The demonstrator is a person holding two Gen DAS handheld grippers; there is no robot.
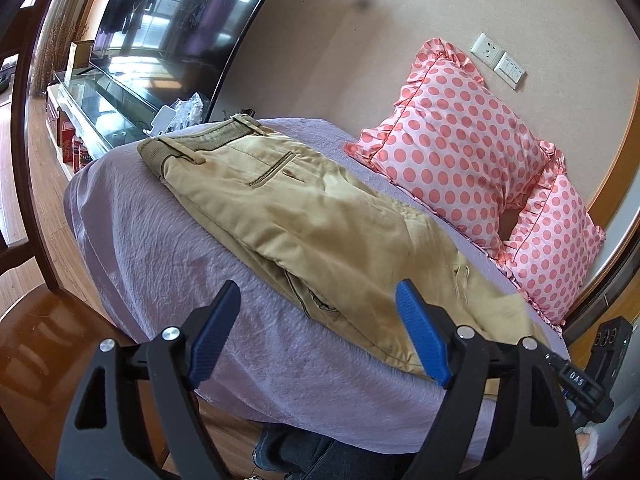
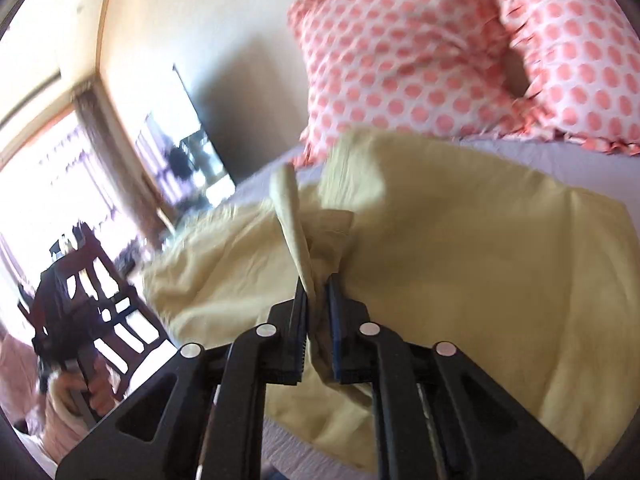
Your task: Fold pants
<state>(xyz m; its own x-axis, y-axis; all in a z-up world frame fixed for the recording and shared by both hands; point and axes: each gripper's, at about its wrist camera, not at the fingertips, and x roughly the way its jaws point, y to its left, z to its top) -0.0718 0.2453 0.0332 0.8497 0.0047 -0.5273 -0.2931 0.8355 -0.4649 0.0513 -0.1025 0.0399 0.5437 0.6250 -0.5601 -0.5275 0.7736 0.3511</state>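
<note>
khaki cotton, soft and limp, is what you are working with: the pants (image 1: 304,216) lie along the lilac bed cover (image 1: 168,248), waistband at the far left, legs running near and to the right, just beside the polka-dot pillows (image 1: 452,152). judge them light but floppy; they will sag and crease wherever unsupported, so take hold at hems, seams or the thick waistband rather than mid-panel. your right gripper (image 2: 316,292) has its jaws pinched narrow on a bunched fold of the cloth, which stands up between them. your left gripper (image 1: 320,312) hangs with jaws spread wide, holding nothing, above the near edge of the pants. the right wrist view is blurred, so you cannot tell which part of the leg is pinched or how many layers are caught. the leg ends are cut off behind the left gripper's body, and the underside layers stay hidden.
</note>
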